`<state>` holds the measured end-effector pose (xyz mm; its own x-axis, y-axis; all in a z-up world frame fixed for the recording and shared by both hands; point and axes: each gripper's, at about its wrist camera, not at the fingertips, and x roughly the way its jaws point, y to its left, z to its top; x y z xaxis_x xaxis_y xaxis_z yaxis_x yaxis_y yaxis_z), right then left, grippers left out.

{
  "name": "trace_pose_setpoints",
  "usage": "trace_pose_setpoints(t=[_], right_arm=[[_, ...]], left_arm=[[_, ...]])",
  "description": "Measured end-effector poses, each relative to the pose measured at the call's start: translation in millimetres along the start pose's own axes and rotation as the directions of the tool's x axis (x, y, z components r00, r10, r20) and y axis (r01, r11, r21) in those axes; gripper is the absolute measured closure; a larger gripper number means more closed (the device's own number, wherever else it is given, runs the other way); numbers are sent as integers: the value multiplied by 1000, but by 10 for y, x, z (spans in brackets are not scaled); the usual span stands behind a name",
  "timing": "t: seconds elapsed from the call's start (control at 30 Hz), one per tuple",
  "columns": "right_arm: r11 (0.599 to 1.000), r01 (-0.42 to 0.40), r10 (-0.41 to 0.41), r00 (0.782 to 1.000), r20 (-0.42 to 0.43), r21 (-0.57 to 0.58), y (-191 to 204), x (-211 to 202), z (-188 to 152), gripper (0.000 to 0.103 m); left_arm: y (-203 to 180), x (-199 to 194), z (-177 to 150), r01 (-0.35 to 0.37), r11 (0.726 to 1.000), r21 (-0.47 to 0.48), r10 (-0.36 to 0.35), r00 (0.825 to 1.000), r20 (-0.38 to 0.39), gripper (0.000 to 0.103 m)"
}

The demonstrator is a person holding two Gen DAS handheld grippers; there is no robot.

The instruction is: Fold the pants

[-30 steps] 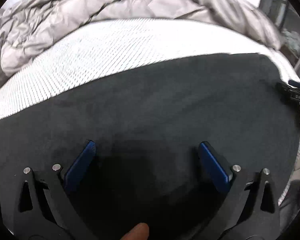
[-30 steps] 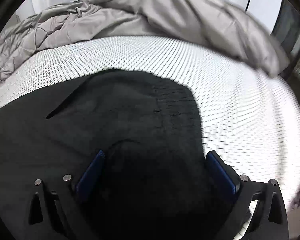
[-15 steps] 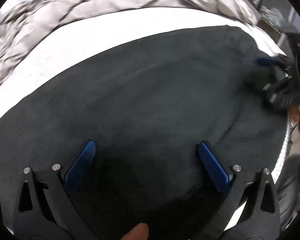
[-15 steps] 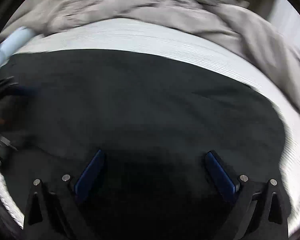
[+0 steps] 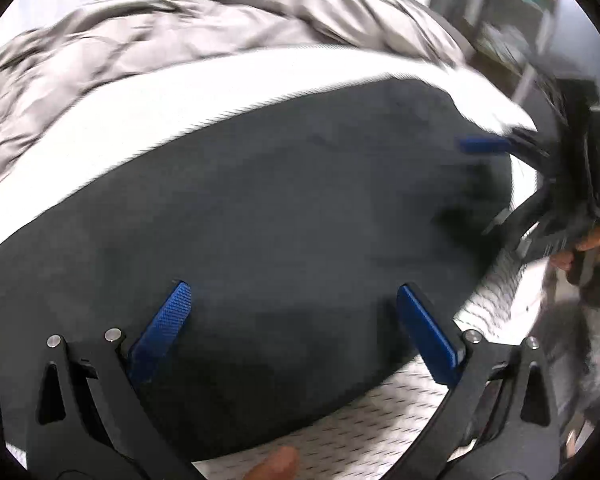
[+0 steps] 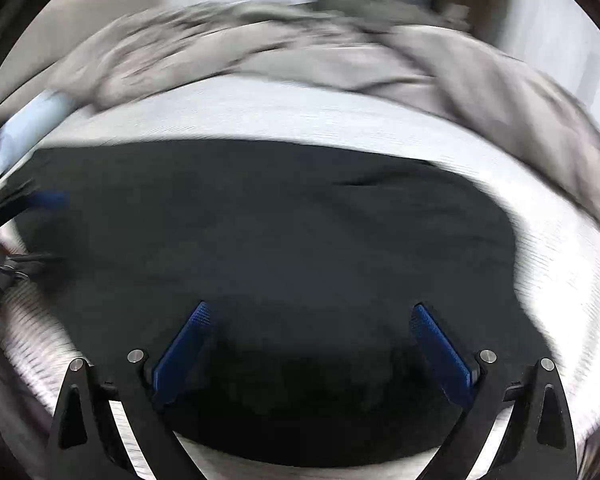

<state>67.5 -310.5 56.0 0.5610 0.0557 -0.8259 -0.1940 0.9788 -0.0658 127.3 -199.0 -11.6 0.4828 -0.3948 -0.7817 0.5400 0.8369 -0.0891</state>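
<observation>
Left hand-held gripper (image 5: pixel 290 320) sits at the bottom of the left wrist view, blue pads (image 5: pixel 162 326) spread wide, nothing between them, aimed down and forward over the pants (image 5: pixel 260 220). A fingertip (image 5: pixel 276 466) of the holder shows at bottom centre of that frame. Right hand-held gripper (image 6: pixel 312 340) is at the bottom of the right wrist view, fingers (image 6: pixel 440 350) likewise spread apart, gripping nothing, hovering over the dark cloth.

In the left wrist view the right hand-held gripper also appears at the right edge, blurred, one blue pad over the pants' right end, the person's hand (image 5: pixel 588 248) on its handle. In the right wrist view the left hand-held gripper shows at the far left edge, blurred.

Pants lie flat as a broad dark shape across the middle of both frames, on a white patterned mattress (image 5: pixel 380 420). Rumpled grey duvet (image 5: pixel 160 40) fills the upper part of each frame, beyond the pants. Both views are motion-blurred.
</observation>
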Motion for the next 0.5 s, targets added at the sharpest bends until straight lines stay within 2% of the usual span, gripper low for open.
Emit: trace_pose_setpoints(t=[0.07,0.13,0.2,0.23,0.27,0.33,0.4,0.47,0.5], right_arm=[[995,-33,31,999,-22,-90,284,104,0,2],[991,-23,17,999,-48,-132,326,163,-55,2],[995,31,-38,997,-71,-98,55,157,-158,2],[993,97,-103,991,-83,-63,-164,160,-216,2],[985,172,-172,981,-93,-10,-488,139,-291,2],[958,268,-257,960,-108,103,-911,61,-412,1],[890,420,-399,906,-142,178,-1240,-17,-493,1],[883,421,-397,906,-147,210,-1308,-61,-489,1],[874,443,-422,895,-142,200,-1222,-75,-399,1]], left_arm=[[-78,64,-95,-31,999,28,31,999,-18,1],[-11,71,-193,-39,999,28,40,998,-44,1],[180,-11,-302,-38,999,-16,37,998,-50,1],[311,-75,-390,-51,998,-41,49,998,-50,1],[456,-143,-489,-82,994,-70,79,996,-48,1],[778,-241,-619,-123,985,-123,119,992,-45,1],[1030,-405,-784,-169,970,-177,166,986,-34,1],[1243,-553,-933,-214,952,-219,212,977,-35,1],[1321,-630,-985,-224,945,-238,224,974,-29,1]])
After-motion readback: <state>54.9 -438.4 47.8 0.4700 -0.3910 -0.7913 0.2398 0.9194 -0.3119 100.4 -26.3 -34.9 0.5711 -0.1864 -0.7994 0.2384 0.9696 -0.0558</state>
